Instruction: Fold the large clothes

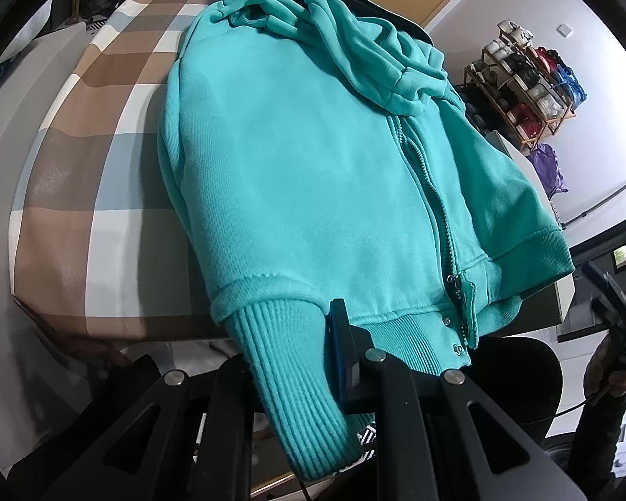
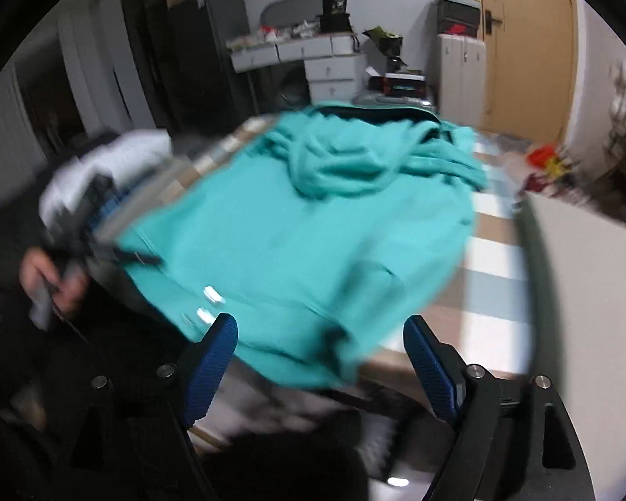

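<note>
We saw the teal hoodie (image 1: pixel 313 175) lying front up on the checked bench (image 1: pixel 83 192), zip closed, hood bunched at the far end, hem hanging over the near edge. The left tongs (image 1: pixel 334 359) were nearly shut on the ribbed cuff (image 1: pixel 296 396) at the hem; one blue pad showed against the cloth, the other was hidden behind the cuff. The right tongs (image 2: pixel 321 359) stood wide, nothing between the pads, hoodie hem just beyond the tips; that view was blurred. In the right wrist view a hand (image 2: pixel 54 279) gripped the left tool at the hoodie's left edge, pointing down at the bench. The right tool pointed down over the near edge. The hoodie's right side hung off the bench edge in the left view; bare checked bench lay to its left. A shoe rack (image 1: pixel 526 83) stood well apart.
</note>
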Action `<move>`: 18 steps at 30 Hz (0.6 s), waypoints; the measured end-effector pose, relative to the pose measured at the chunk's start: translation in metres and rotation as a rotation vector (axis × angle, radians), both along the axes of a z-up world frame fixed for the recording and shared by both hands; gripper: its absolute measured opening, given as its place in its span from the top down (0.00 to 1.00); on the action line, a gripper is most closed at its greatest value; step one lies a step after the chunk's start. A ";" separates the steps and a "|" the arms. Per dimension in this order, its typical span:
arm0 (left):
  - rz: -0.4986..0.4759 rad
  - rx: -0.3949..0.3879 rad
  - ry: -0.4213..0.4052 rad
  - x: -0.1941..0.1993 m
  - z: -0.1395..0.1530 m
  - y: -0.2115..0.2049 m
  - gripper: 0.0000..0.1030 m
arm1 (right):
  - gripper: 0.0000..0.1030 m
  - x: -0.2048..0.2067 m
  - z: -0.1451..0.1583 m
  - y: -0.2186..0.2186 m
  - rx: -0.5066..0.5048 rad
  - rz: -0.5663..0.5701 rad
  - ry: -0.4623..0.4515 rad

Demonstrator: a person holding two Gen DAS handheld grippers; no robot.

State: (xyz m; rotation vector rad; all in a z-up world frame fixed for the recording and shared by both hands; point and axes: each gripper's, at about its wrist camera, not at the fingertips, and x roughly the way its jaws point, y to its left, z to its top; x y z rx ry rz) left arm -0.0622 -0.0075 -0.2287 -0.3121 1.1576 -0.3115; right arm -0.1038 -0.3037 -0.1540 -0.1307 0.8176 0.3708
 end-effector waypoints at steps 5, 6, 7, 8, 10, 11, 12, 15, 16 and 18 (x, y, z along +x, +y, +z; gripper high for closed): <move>0.005 0.003 0.004 -0.001 0.001 0.000 0.90 | 0.22 0.004 -0.031 0.000 -0.143 -0.007 0.065; 0.005 0.004 0.006 0.000 0.000 0.000 0.90 | 0.23 0.006 -0.036 0.004 -0.170 -0.011 0.072; 0.006 0.004 0.007 0.000 0.000 0.000 0.90 | 0.23 0.010 -0.041 0.007 -0.190 -0.016 0.079; 0.003 0.007 0.010 0.000 0.000 -0.001 0.90 | 0.23 0.016 -0.044 0.008 -0.188 -0.018 0.080; 0.003 0.008 0.011 0.000 0.001 -0.001 0.90 | 0.24 0.023 -0.047 0.006 -0.166 -0.032 0.079; 0.004 0.009 0.011 0.000 0.001 -0.001 0.90 | 0.26 0.030 -0.049 0.008 -0.168 -0.049 0.080; 0.004 0.009 0.012 0.000 0.001 -0.001 0.90 | 0.37 0.037 -0.050 0.011 -0.183 -0.074 0.072; 0.006 0.006 0.015 0.001 0.000 0.000 0.90 | 0.74 0.053 -0.056 0.011 -0.242 -0.176 0.080; 0.005 0.007 0.015 0.000 0.001 0.000 0.90 | 0.89 0.054 -0.057 0.010 -0.250 -0.195 0.085; 0.003 0.006 0.016 0.000 0.001 0.000 0.90 | 0.95 0.048 -0.057 0.008 -0.290 -0.243 0.069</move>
